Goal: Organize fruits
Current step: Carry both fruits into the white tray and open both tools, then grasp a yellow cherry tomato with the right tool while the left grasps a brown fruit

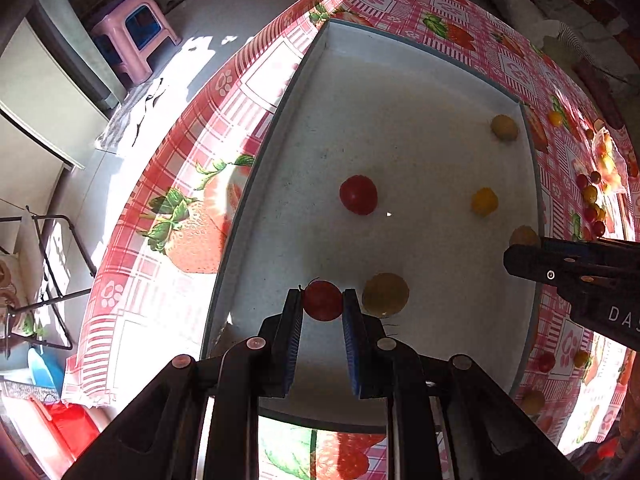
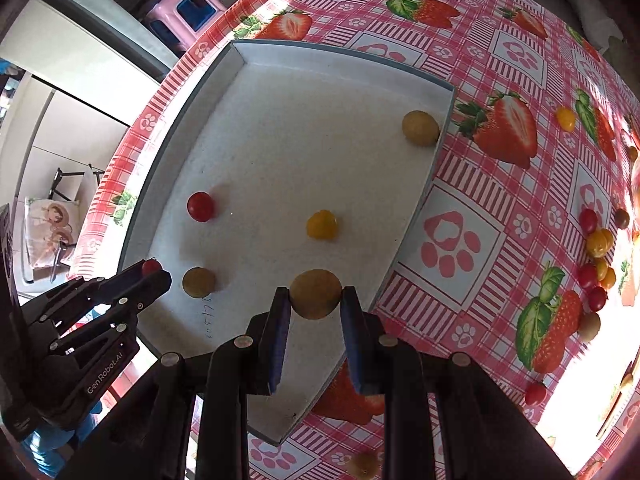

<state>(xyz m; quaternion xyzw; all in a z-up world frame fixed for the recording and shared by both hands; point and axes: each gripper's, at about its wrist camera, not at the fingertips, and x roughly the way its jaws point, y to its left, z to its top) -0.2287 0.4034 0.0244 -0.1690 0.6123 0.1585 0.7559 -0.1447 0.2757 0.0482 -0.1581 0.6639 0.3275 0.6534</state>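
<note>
The left gripper (image 1: 322, 300) has its two blue-padded fingers (image 1: 294, 320) clenched on a small round red cherry tomato (image 1: 322, 301), seen low in the middle of the left wrist view, above the floor of a shallow white rectangular tray with a grey rim (image 1: 280, 104). In the right wrist view this same gripper sits at the lower left of the frame, the red tomato showing at its tip.

The right gripper (image 2: 315, 296) grips a dull yellow-brown round cherry tomato (image 2: 315, 294) between its blue-padded fingers (image 2: 280, 320), low in the middle of its own view, over the tray's near right part. In the left wrist view only the black body of that gripper enters from the right edge.

Lying loose on the tray floor are a red cherry tomato (image 1: 358, 195) near the middle, a bright yellow-orange tomato (image 1: 484, 201) to its right, a pale yellow tomato (image 1: 504, 127) against the tray's right wall in the upper right, and a dull yellow tomato (image 1: 385, 295) just beside the left gripper's right finger.

The tray rests on a tabletop covered with a pink checked cloth printed with strawberries and paw marks (image 2: 448, 240). A cluster of red and yellow cherry tomatoes (image 2: 596, 256) lies on the cloth at the right edge of the right wrist view, well apart from the tray. A pink plastic stool (image 1: 134, 36) stands on the floor at the upper left of the left wrist view.
</note>
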